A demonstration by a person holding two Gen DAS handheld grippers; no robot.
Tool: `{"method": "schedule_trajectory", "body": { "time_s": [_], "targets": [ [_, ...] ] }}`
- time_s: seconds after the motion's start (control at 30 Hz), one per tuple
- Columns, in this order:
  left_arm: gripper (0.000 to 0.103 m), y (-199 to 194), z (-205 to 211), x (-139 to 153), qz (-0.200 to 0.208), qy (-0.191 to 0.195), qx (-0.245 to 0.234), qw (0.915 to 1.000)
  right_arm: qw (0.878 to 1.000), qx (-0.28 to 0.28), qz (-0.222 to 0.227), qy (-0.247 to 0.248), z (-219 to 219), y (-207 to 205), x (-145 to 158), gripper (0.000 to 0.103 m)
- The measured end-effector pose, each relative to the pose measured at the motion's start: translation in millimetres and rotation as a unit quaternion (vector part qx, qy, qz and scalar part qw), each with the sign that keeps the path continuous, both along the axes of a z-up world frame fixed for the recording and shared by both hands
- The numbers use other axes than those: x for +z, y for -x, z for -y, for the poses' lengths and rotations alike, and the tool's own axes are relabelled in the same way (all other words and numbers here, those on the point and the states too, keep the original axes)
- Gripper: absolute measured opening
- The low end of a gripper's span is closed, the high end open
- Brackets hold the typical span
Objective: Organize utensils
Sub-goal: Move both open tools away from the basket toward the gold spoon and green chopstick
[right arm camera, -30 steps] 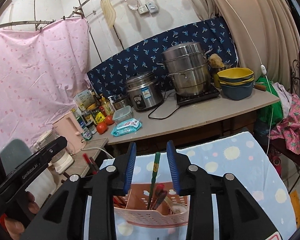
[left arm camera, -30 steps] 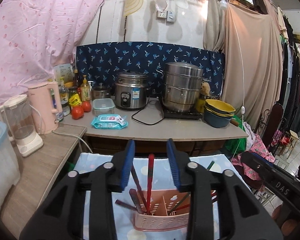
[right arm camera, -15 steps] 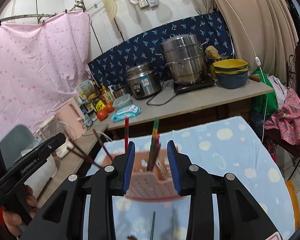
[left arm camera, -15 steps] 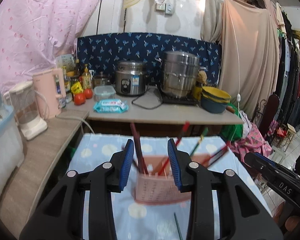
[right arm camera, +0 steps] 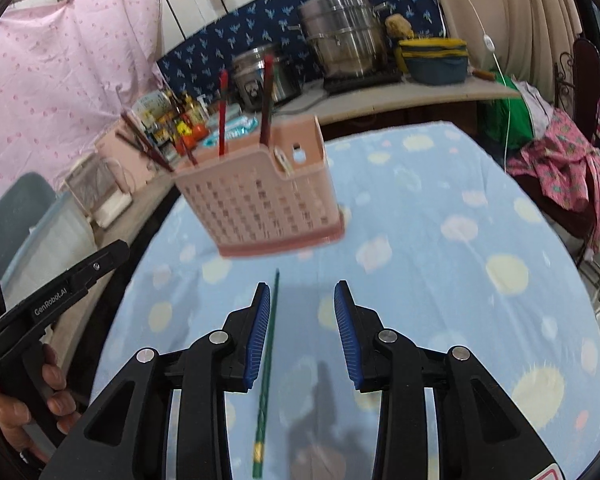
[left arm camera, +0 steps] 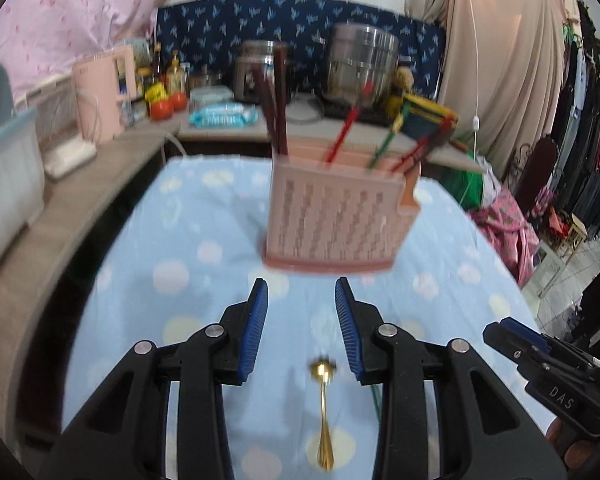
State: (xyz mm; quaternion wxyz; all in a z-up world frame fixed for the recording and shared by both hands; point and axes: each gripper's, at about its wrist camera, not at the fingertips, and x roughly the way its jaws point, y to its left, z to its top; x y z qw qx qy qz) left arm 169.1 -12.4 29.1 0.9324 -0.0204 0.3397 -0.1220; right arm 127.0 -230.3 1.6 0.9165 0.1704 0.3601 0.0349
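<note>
Left wrist view: left gripper (left arm camera: 300, 328) over near part of tabletop (left arm camera: 172, 240), jaws spread, nothing between them. Pulled back and tipped down versus half a second ago, when jaws framed the pink holder (left arm camera: 336, 216) close up; a second ago looked down into it. Holder now stands well ahead, toward far edge of the blue spotted cloth, upright as far as blur allows. Dark red chopsticks (left arm camera: 276, 100) at its left end; red and green sticks lean right out of the other compartments, exact compartments not readable. Gold spoon (left arm camera: 324, 412) flat on cloth near the close edge, bowl pointing at holder, below the jaw gap, untouched. Green chopstick (left arm camera: 376, 396) sliver just right of spoon, mostly hidden by right finger. Right gripper (left arm camera: 540, 364) low at right edge.

Right wrist view: right gripper (right arm camera: 302, 332) also backed off from holder (right arm camera: 260, 200), jaws spread, empty. Green chopstick (right arm camera: 268, 364) lies lengthwise on cloth, running from just short of holder base back past the left finger toward near edge; touching finger or passing under it, cannot tell. Left gripper (right arm camera: 60, 288) at left edge with hand on its grip. Pots, bowls, bottles on counter behind, irrelevant.

Meaning for task: likely deposit step finished, both grippers freed; spoon and green chopstick the only loose pieces seen. Next probably a descent onto one of these. Thin flat items on soft cloth, pinch may slip.
</note>
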Motion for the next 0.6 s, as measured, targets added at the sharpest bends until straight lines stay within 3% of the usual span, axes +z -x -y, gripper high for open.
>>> {"method": "schedule_trajectory", "body": {
  "time_s": [0.27, 0.6],
  "targets": [
    [0.033, 32, -8, -51, -0.053, -0.009, 0.003, 0.9985, 0.998, 0.029, -0.053, 0.024, -23, 34, -42, 0.033],
    [0.033, 64, -11, -86, -0.092, -0.019, -0.001, 0.9956, 0.993, 0.079, -0.087, 0.026, -58, 59, -70, 0.033]
  ]
}}
